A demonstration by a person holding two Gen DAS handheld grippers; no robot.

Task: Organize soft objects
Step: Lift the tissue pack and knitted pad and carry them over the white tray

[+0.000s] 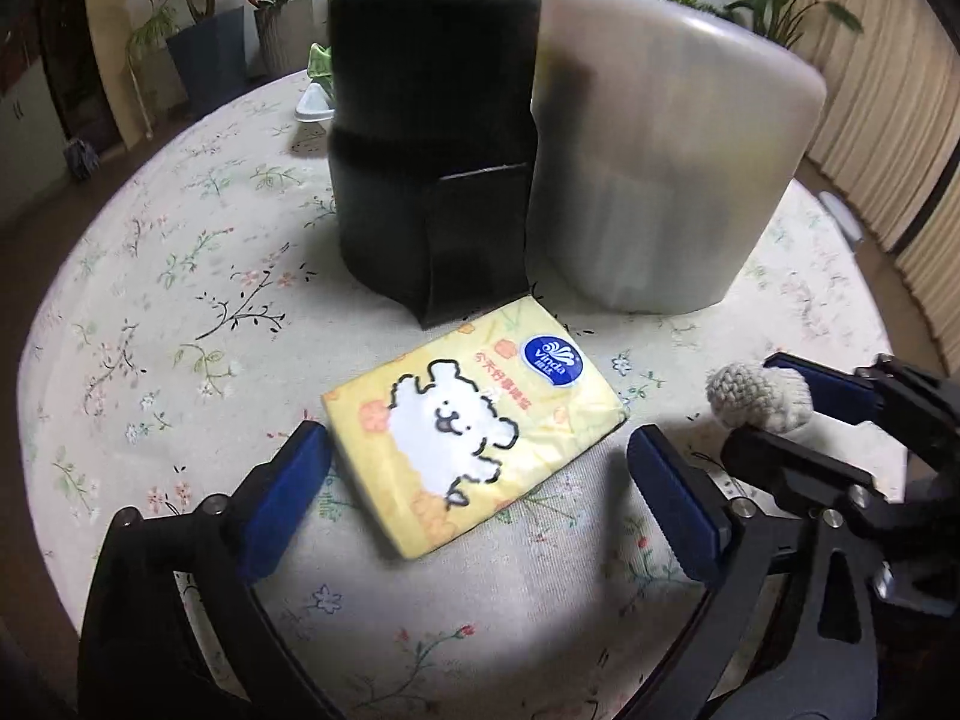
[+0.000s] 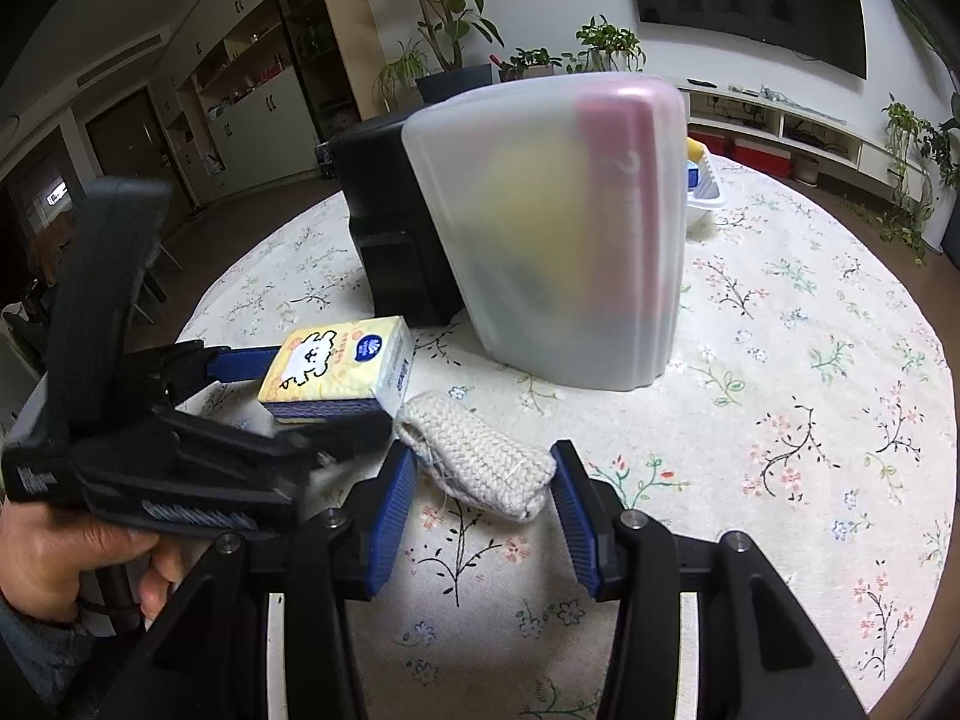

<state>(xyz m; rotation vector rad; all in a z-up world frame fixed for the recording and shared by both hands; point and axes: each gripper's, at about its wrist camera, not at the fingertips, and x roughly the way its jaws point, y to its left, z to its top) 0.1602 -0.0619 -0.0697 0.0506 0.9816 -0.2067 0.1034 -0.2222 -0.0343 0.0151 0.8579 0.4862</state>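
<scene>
The round table (image 1: 150, 300) carries a cream cloth with small flowers. Behind it stand potted plants (image 2: 432, 18), a dark screen (image 2: 750, 0) on the wall and a low white shelf (image 2: 798, 120).

Near the middle of the table a black container (image 1: 432, 150) and a milky translucent container (image 1: 666, 168) stand side by side, touching or almost touching. Only the right wrist view shows that yellow and pink things lie blurred inside the translucent one.

The yellow tissue pack (image 1: 474, 438) lies flat in front of the black container, toward the near edge. The left gripper (image 1: 480, 462) stands wide open with the pack between its 2 blue pads, which do not press on it. The right wrist view shows this gripper from the side, with the person's hand (image 2: 66, 558) on its handle.

The right gripper (image 2: 486, 516) is closed on a cream knitted piece (image 2: 480, 462), just beside the pack. In the left wrist view the knitted piece appears as a rounded end.
</scene>
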